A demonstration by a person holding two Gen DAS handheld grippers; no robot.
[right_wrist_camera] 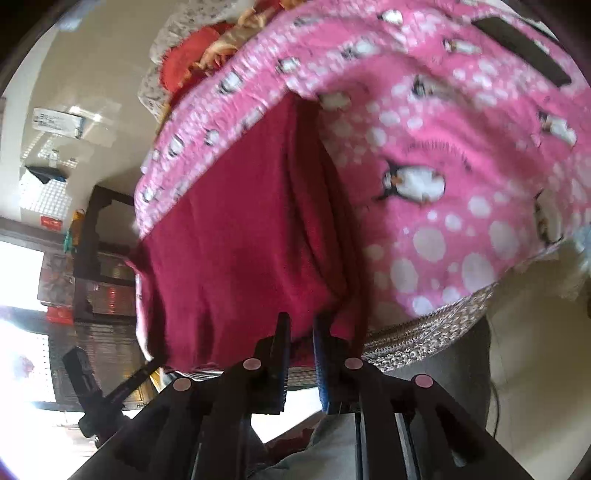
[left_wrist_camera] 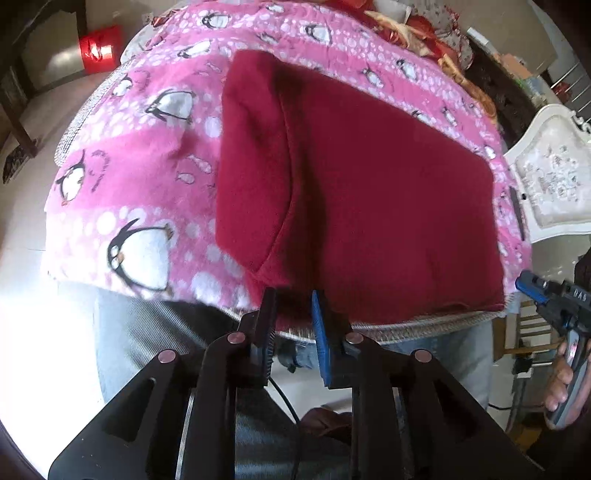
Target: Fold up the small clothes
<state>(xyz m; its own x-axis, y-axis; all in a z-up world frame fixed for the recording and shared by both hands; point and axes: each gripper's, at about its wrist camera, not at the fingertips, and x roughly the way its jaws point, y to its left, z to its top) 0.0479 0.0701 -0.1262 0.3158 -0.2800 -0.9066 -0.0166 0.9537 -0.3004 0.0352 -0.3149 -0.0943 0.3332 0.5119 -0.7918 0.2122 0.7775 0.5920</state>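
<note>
A dark red garment (left_wrist_camera: 369,192) lies folded flat on a pink penguin blanket (left_wrist_camera: 140,162), its near edge at the table's front. My left gripper (left_wrist_camera: 293,299) hovers at that edge near the garment's left corner, jaws a little apart, and the red cloth shows in the gap without the pads pressing on it. In the right wrist view the same garment (right_wrist_camera: 229,251) runs away from my right gripper (right_wrist_camera: 301,323), whose jaws also stand slightly apart at the hem. The right gripper (left_wrist_camera: 532,286) shows in the left wrist view too, held in a hand at the garment's right corner.
A white carved chair (left_wrist_camera: 554,177) stands right of the table. A flat black object (right_wrist_camera: 521,44) lies on the blanket past the garment. Red and orange cloths (left_wrist_camera: 424,29) are piled at the far end. The person's jeans (left_wrist_camera: 147,332) are close to the front edge.
</note>
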